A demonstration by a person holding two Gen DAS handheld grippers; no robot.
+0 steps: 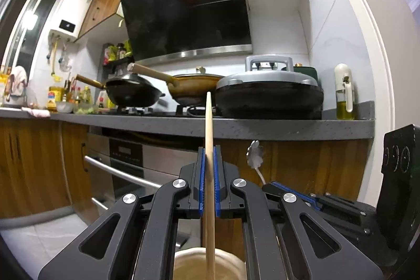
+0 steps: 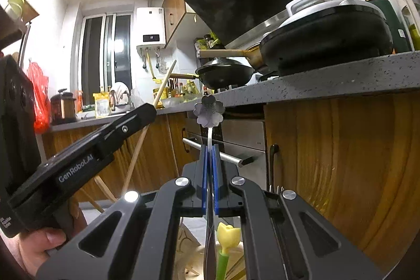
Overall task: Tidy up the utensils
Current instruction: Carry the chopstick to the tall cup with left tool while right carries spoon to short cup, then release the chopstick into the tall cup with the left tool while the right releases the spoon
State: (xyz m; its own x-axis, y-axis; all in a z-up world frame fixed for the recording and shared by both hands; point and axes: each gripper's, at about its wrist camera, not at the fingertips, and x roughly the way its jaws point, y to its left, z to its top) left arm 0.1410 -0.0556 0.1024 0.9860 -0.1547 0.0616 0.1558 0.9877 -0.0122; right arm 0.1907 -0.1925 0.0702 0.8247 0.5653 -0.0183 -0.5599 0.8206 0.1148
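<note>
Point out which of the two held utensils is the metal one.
The flower-ended spoon, clamped upright in the right gripper. It is silvery, with a petal-shaped end; the left gripper holds a plain, straight wooden chopstick instead.

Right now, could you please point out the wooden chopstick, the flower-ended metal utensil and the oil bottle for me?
wooden chopstick (image 1: pixel 209 138): left wrist view, shaft above the pads.
flower-ended metal utensil (image 2: pixel 209 110): right wrist view, flower-shaped end.
oil bottle (image 1: pixel 344 106): left wrist view, oil-filled lower body.
</note>
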